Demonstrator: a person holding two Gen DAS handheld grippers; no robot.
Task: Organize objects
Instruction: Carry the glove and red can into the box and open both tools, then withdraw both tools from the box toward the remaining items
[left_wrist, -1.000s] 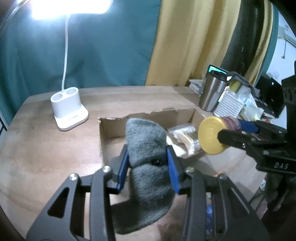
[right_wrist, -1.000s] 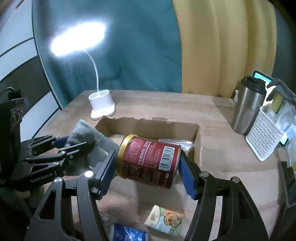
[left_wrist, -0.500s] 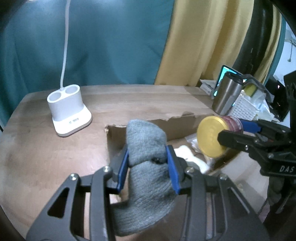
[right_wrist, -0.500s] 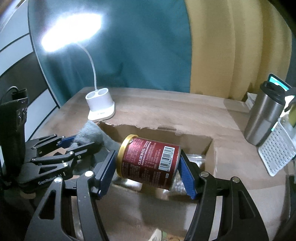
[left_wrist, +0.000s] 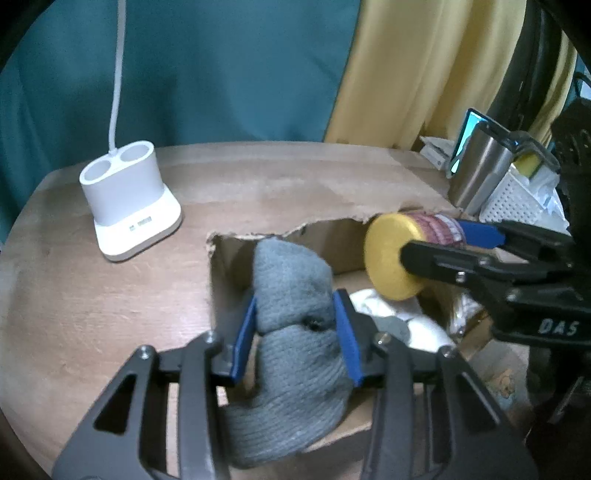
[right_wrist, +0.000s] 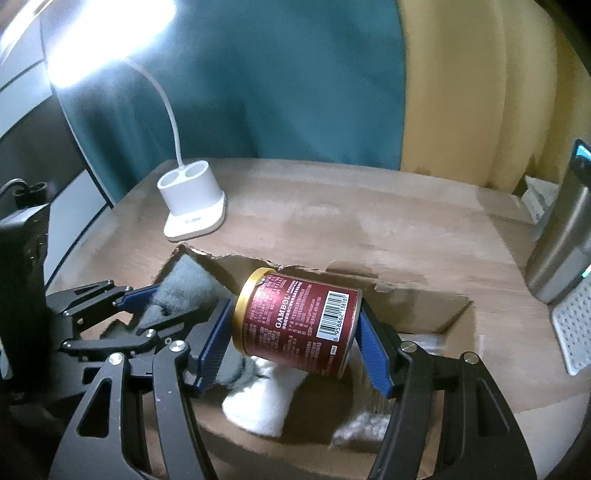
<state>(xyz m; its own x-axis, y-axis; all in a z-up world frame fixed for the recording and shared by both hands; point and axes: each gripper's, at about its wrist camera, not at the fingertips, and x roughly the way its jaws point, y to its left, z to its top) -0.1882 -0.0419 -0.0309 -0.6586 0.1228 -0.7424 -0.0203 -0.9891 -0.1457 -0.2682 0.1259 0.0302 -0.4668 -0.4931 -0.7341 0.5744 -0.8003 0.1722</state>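
Observation:
My left gripper (left_wrist: 295, 325) is shut on a grey knitted sock (left_wrist: 291, 295) and holds it over the left end of an open cardboard box (left_wrist: 236, 240). My right gripper (right_wrist: 295, 339) is shut on a dark red can (right_wrist: 299, 325) with a gold lid, held on its side above the box (right_wrist: 436, 306). In the left wrist view the can (left_wrist: 391, 258) and the right gripper (left_wrist: 454, 247) show at the right. In the right wrist view the left gripper (right_wrist: 147, 306) with the sock (right_wrist: 184, 280) shows at the left. A white sock (right_wrist: 266, 398) lies inside the box.
A white lamp base (left_wrist: 129, 203) stands on the wooden table (left_wrist: 92, 295) behind the box on the left. A steel tumbler (left_wrist: 480, 177) and a white perforated basket (left_wrist: 517, 199) stand at the right. A crinkled plastic packet (right_wrist: 362, 428) lies in the box.
Both grippers have moved forward and down over the box with their loads. The white sock inside the box has come into view.

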